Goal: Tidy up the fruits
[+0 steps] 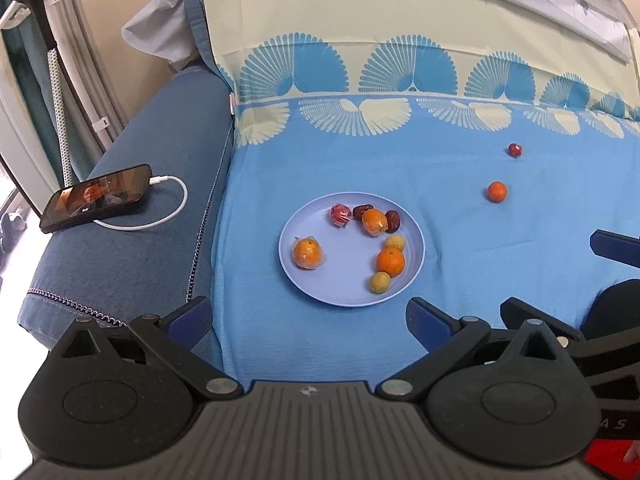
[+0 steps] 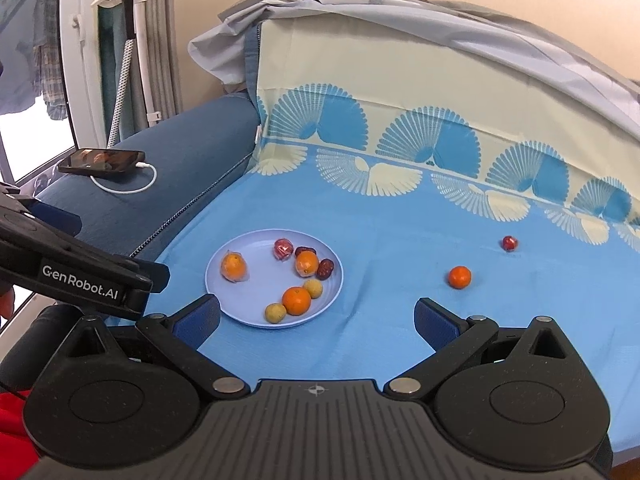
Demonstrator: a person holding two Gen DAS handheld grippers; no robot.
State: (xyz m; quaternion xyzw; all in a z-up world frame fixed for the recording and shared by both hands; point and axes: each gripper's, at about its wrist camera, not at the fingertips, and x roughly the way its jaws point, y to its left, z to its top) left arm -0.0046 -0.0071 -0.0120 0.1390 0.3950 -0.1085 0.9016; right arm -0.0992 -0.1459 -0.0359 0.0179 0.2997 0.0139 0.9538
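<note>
Between the spread blue pads of the right gripper [image 2: 316, 322] lies nothing but cloth and the near rim of the plate [image 2: 224, 296]; its jaws stand wide apart, holding and touching nothing. The left gripper [image 1: 310, 320] is the same, jaws fully splayed and empty above the blue bedspread [image 1: 460, 264], with the plate at twelve o'clock just beyond its fingertips. On the plate sit three oranges, two of them in clear wrap, two small yellowish fruits, two dark red dates and a wrapped red fruit. Well apart from it, at about one o'clock in the right wrist view, a loose orange [image 2: 459, 277] rests on the cloth, and farther out along the same line lies a small wrapped red fruit [image 2: 510, 243]. A phone [image 1: 96, 198] on its white charging cable lies on the sofa arm at ten o'clock. The step in hand appears to be fetching the loose orange, and the right gripper is the nearer one. To do it well, bring the open jaws down straddling the orange's widest part, close gently so it neither rolls on the soft cloth nor bruises, then carry it to the bare patch at the plate's centre.
</note>
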